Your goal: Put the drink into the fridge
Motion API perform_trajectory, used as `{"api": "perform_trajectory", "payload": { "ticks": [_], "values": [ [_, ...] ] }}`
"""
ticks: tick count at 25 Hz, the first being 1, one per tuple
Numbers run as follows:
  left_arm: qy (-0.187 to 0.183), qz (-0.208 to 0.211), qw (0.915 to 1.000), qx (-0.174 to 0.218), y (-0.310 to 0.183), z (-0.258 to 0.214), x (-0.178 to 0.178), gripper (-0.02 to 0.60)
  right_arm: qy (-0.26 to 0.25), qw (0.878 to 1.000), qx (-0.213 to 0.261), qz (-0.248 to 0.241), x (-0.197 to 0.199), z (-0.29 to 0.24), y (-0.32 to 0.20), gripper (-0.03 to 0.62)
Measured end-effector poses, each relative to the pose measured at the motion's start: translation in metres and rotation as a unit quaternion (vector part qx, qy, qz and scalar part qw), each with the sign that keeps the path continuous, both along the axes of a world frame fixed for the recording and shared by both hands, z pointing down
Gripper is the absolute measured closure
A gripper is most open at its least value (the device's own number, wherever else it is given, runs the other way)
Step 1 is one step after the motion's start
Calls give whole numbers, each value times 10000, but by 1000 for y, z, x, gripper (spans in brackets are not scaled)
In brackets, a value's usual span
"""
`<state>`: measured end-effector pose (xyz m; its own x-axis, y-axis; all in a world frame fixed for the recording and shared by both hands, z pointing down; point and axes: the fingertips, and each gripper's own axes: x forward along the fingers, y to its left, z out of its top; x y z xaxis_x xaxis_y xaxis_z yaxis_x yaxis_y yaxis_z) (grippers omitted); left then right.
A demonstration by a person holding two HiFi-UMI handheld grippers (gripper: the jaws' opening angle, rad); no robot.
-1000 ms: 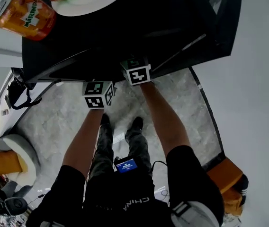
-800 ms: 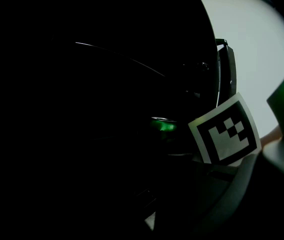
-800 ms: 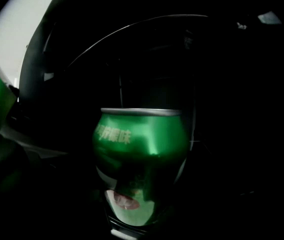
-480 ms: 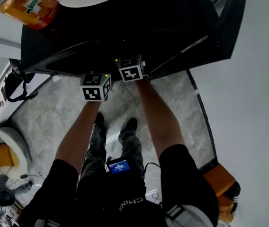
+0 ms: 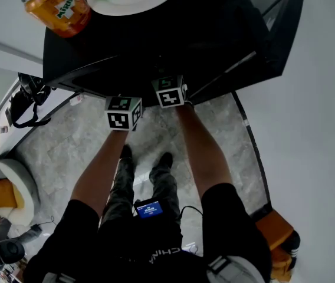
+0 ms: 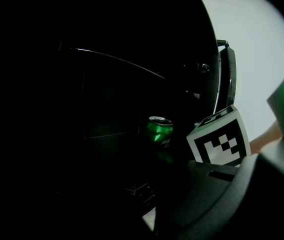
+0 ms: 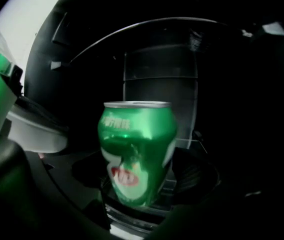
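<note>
Currently, right gripper (image 7: pixel 138 194) pinches green can (image 7: pixel 137 149) inside fridge (image 5: pixel 220 34), 12 o'clock ahead; release likely remains. Left gripper (image 5: pixel 122 109) jaws: too dark to read.

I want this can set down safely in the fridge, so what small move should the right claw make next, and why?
Probably ease the green can down until it stands flat, then let go. The right claw holds it slightly tilted inside the fridge, and I cannot tell that its base rests on anything.
</note>
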<state>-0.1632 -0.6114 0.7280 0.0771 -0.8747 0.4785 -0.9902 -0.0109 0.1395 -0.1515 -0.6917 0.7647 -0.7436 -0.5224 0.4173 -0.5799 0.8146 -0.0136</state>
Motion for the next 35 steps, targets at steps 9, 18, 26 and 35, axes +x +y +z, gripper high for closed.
{"api": "perform_trajectory", "payload": {
  "ticks": [9,18,26,35],
  "values": [
    [33,253,9997,-52,21,-26,9,569,131,9978,-547,338,38,-3,28,238],
    [212,915,9956,-9,60,-72,33,569,-140,9934,-1013,518,72,-67,90,240],
    [500,1547,9865,174,110,-123,51,569,-682,9863,-1415,493,86,-162,159,519],
    [722,2157,9730,387,169,-153,52,569,-218,9910,-1234,479,102,-193,227,579]
  ]
}}
